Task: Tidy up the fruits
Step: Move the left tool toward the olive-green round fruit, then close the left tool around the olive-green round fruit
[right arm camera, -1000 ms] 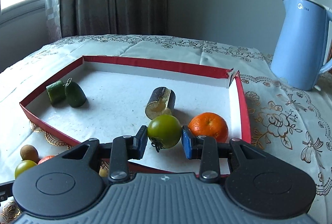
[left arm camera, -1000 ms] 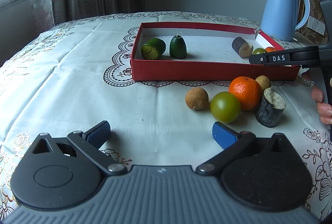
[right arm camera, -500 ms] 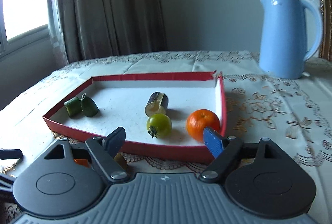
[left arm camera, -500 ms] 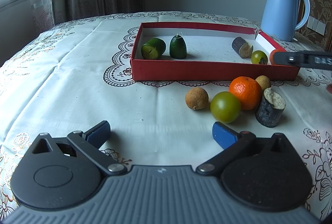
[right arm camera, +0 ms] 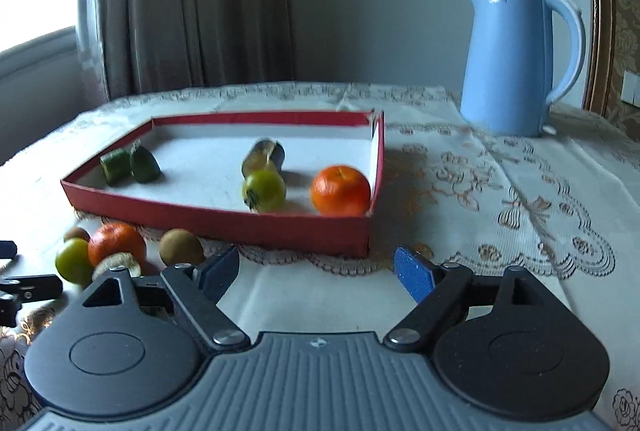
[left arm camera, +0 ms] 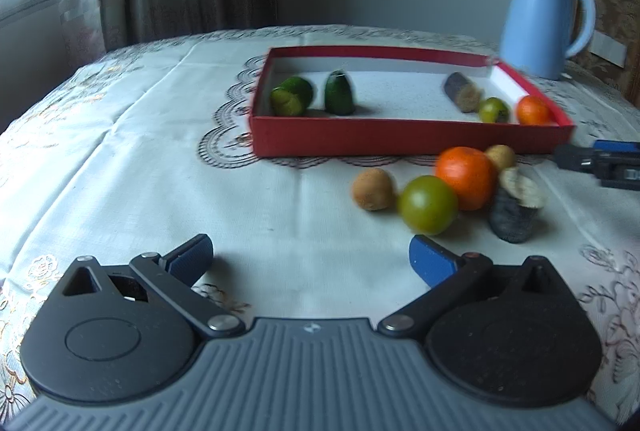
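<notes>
1. The right gripper (right arm camera: 316,269), black with blue pads, now hangs wide open and empty above the tablecloth, just outside the near wall of the shallow red cardboard tray (right arm camera: 224,221); a second ago it was closed on a small green tomato.
2. That green tomato (right arm camera: 264,190) now lies released on the tray floor, just beside a round orange tangerine (right arm camera: 340,190) and touching or nearly touching a dark cut cane piece (right arm camera: 264,157); blur leaves the contact unclear.
3. The left gripper (left arm camera: 310,257) is also spread wide, holding nothing, above the embroidered white tablecloth (left arm camera: 160,159).
4. Ahead of it, outside the tray, wait a larger green tomato (left arm camera: 427,205), an orange tangerine (left arm camera: 466,177), two brown round fruits (left arm camera: 373,188) and a dark cane stub (left arm camera: 514,209).
5. Judging by this, one placement is finished and the loose cluster remains to be moved.
6. A pale blue kettle (right arm camera: 516,59) stands well apart.
</notes>
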A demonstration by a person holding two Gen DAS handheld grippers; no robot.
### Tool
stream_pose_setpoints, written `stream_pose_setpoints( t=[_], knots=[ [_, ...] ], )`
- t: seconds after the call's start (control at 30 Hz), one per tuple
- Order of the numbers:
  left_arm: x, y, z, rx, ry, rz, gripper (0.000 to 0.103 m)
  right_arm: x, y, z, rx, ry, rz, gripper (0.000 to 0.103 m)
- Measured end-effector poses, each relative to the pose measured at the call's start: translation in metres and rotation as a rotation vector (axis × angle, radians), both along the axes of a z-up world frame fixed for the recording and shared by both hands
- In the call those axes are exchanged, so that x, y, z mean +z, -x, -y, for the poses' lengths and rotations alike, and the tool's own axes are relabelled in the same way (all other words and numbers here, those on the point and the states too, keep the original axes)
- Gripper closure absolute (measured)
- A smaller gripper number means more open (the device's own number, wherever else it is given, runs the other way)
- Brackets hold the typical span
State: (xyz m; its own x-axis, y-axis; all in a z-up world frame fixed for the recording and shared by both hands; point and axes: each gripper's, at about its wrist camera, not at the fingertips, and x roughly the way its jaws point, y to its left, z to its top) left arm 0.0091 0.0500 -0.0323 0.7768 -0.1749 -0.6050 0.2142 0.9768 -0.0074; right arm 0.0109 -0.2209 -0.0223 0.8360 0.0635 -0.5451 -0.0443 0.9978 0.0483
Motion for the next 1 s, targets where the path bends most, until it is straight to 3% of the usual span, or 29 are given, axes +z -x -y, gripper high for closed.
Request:
stream_pose_setpoints(
  t=[0.1, 0.27, 0.43, 0.6, 0.73, 1.0],
  knots=[
    [0.006, 0.010, 0.010, -0.054, 0.040, 0.015, 0.000, -0.004, -0.003, 0.000, -0.001, 0.006, -0.029, 0.018],
    [0.009, 0.012, 0.035, -0.125, -0.010, 0.054, 0.000, -0.008, -0.008, 0.002, -0.014, 0.001, -0.072, 0.017],
    [0.008, 0.006, 0.040, -0.165, 0.027, 0.023, 0.000, -0.010, -0.009, 0.002, -0.012, 0.002, -0.093, 0.015],
    [0.007, 0.000, 0.038, -0.180, 0.057, -0.017, 0.021, -0.010, -0.010, 0.000, -0.007, 0.018, -0.099, 0.015],
    [0.006, 0.000, 0.039, -0.182, 0.040, 0.002, 0.038, -0.010, -0.011, -0.001, -0.004, 0.026, -0.102, 0.014],
    [0.005, -0.007, 0.054, -0.214, -0.013, 0.025, 0.050, -0.011, -0.011, -0.001, -0.003, 0.030, -0.103, 0.014]
  ],
)
